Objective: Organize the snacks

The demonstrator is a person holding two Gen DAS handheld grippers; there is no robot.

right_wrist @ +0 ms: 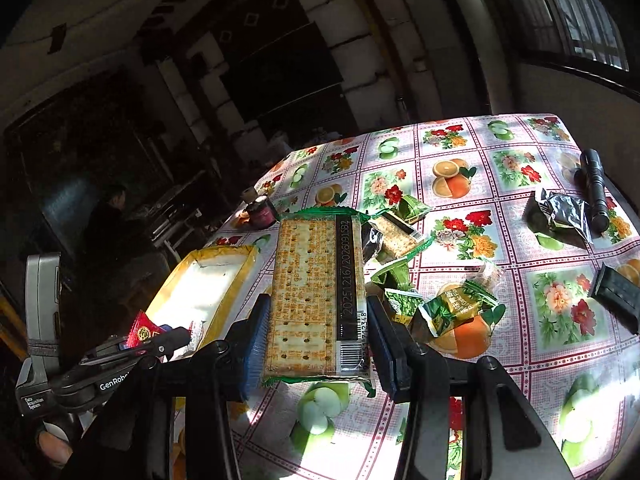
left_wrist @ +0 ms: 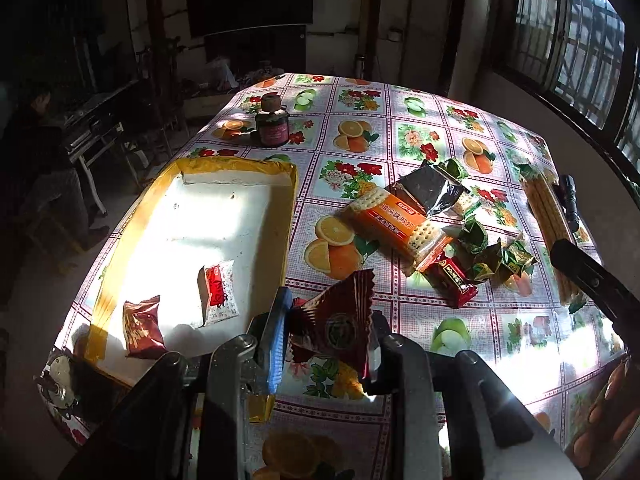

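Snacks lie heaped on the fruit-and-flower patterned oilcloth table (left_wrist: pixel 400 152), right of the shallow yellow-rimmed white cardboard tray (left_wrist: pixel 224 216), which holds two small packets. Right gripper (right_wrist: pixel 316 344) jaws clamp a long green-edged clear cracker sleeve (right_wrist: pixel 316 296), its long axis pointing away along the fingers. Left gripper (left_wrist: pixel 328 332) jaws pinch a dark red crinkled foil candy packet (left_wrist: pixel 336 312) just beside the tray's near right rim.
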